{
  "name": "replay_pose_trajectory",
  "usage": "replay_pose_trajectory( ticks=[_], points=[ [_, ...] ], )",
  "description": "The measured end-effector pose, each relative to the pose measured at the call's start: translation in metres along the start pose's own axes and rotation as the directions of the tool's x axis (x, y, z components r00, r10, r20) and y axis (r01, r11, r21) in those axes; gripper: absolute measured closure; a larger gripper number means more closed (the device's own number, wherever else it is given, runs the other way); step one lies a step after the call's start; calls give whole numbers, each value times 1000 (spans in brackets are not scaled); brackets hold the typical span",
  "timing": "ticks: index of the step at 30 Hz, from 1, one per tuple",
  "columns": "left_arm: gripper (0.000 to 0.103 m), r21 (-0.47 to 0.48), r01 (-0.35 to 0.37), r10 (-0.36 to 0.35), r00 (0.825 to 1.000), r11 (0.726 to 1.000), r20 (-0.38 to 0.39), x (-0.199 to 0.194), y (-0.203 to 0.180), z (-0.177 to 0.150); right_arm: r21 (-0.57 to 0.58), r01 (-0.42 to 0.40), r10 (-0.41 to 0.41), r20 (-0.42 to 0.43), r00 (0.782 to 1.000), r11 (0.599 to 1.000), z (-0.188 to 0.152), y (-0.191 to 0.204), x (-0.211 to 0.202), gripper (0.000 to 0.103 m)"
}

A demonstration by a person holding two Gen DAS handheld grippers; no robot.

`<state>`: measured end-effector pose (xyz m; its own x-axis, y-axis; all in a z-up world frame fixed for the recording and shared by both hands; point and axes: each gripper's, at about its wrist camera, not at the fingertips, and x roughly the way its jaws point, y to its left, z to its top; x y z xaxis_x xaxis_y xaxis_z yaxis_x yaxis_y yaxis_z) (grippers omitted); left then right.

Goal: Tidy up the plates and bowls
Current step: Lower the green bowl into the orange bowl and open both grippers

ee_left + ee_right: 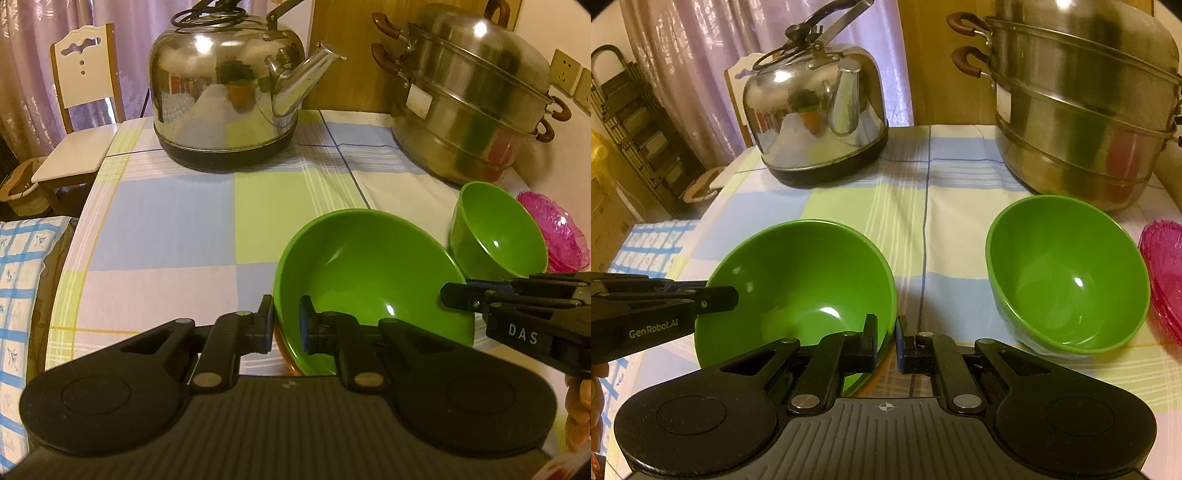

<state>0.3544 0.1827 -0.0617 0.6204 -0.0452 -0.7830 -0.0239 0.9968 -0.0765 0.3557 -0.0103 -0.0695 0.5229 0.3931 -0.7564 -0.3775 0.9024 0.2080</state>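
Checked cloth (159,221) under glossy round green bowl (369,273) (claw-pinched rim).

Both cameras sit just behind their own claw and look forward and downward across the tabletop (166,229) from close range. The left wrist view has the left claw (286,323) at bottom centre and the right claw (454,295) entering from its right edge. The right wrist view has the right claw (886,341) at bottom centre. Both share the wide green bowl (369,266), the kettle (221,99) in the upper part and the steamer pot (472,99) at upper right.
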Motion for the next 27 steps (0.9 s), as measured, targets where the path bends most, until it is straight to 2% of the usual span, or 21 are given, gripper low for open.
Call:
replay_pose_trajectory(
  ticks=[4, 8, 9, 17, 20, 22, 27],
  points=[
    [91, -8, -6, 6, 999, 1000, 34, -7, 0, 2, -5, -20, 20, 6, 1000, 1000, -1, -2, 0, 90],
    [87, -27, -3, 5, 998, 1000, 59, -18, -1, -1, 16, -25, 25, 31, 999, 1000, -3, -7, -8, 61],
    [85, -37, -4, 6, 998, 999, 67, -22, -2, -3, 29, -35, 34, 43, 998, 999, -4, -8, -12, 59],
    [66, -111, -19, 32, 992, 994, 118, -70, -14, -35, 106, -63, 56, 64, 996, 992, -22, -17, -56, 55],
    [52, -116, -11, 27, 990, 993, 135, -91, -26, -52, 145, -45, 37, 59, 998, 988, -38, -21, -79, 49],
    [47, -117, -12, 30, 989, 993, 148, -105, -35, -63, 163, -26, 17, 56, 998, 986, -50, -24, -95, 46],
    [44, -142, -7, 28, 988, 990, 149, -132, -57, -93, 190, 9, -19, 51, 998, 982, -83, -29, -136, 39]
  ],
)
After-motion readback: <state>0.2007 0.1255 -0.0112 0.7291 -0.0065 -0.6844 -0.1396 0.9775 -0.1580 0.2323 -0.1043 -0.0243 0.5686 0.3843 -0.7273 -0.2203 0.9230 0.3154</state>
